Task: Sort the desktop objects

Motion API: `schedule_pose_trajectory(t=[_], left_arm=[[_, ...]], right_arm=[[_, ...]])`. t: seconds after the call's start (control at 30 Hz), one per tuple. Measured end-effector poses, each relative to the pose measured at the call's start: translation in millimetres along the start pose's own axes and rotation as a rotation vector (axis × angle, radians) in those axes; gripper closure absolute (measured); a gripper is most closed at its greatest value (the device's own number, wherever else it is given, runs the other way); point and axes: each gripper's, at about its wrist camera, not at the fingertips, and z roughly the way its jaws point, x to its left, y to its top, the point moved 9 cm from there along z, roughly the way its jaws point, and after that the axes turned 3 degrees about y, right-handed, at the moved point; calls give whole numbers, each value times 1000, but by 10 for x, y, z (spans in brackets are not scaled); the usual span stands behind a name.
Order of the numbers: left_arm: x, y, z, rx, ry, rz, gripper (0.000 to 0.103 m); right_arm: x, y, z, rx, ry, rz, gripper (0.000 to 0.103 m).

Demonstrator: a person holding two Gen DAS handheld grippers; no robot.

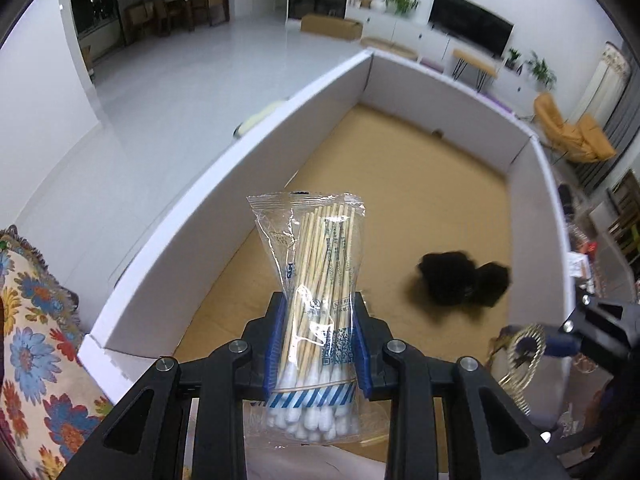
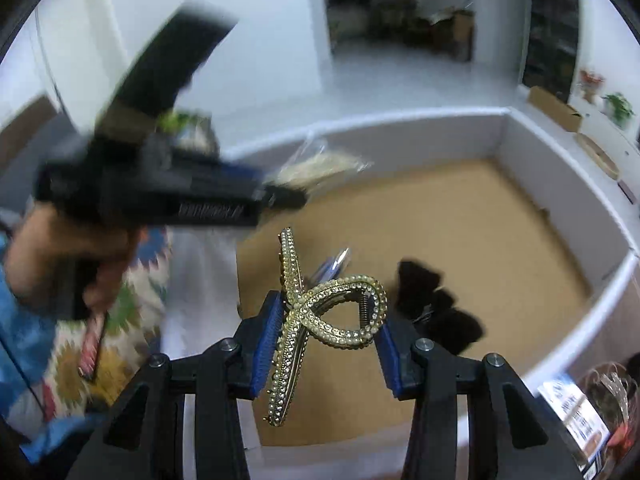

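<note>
My left gripper (image 1: 318, 344) is shut on a clear bag of cotton swabs (image 1: 316, 300), which stands upright between the blue pads over the near end of a big white-walled box (image 1: 248, 152). My right gripper (image 2: 324, 344) is shut on a gold rhinestone hair claw (image 2: 320, 316). A black fuzzy thing (image 1: 464, 282) lies on the box's cardboard floor; in the right wrist view the black fuzzy thing (image 2: 436, 308) is just beyond the claw. The left gripper (image 2: 280, 196) with the swab bag (image 2: 320, 164) appears blurred at the left of the right wrist view. The right gripper (image 1: 560, 344) with the claw (image 1: 524, 356) shows at the lower right of the left wrist view.
The box floor (image 1: 420, 200) is brown cardboard, bare apart from the black thing. A flowered cloth (image 1: 36, 340) lies left of the box. Packaged items (image 2: 580, 416) sit outside the box's right wall. A hand (image 2: 60, 256) holds the left gripper's handle.
</note>
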Motion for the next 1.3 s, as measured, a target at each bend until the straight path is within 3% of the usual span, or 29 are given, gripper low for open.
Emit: schedule_pose_trajectory(t=[0.13,0.17,0.2,0.27,0.37,0.57,0.73,0.93,1.0,1.07,1.17,1.3], left_arm=[[-19,-98,214,74,11,7,70],[-19,-137,255,95,23,10,63],[-14,-162,287,112,28,11,47],[-2,-168,280,106,28,7,36],[55,-130,181,66,76,2,25],[-127,-33,-131,-41,135,35,24],[-679,-74,-495,-141,73,68,24],[-1758,-332,-1014,-240,-90,164,23],[-2164,-485,-1180,-260,-164,213,8],[-2598,-666,-1258,-272,-225,256,0],[-3064,-998,-1053,-208,-277,299,0],[-3320,-1399,-530,-107,-253,304,0]], right_arm=[[16,-59,295,85,-9,-10,58],[11,-71,340,98,-12,-6,54],[-28,-94,357,110,-16,-3,48],[-37,-74,358,110,-27,-2,12],[-99,-66,273,85,-25,9,10],[-264,-125,-137,-5,-54,64,10],[-609,-405,-733,-83,-121,105,8],[-1139,-1291,-1516,-159,-296,228,3],[-1348,-1658,-1756,-185,-364,318,0],[-1582,-2165,-1907,-194,-445,424,0],[-1866,-2906,-1978,-141,-561,557,0],[-2091,-3613,-2067,-93,-661,697,0]])
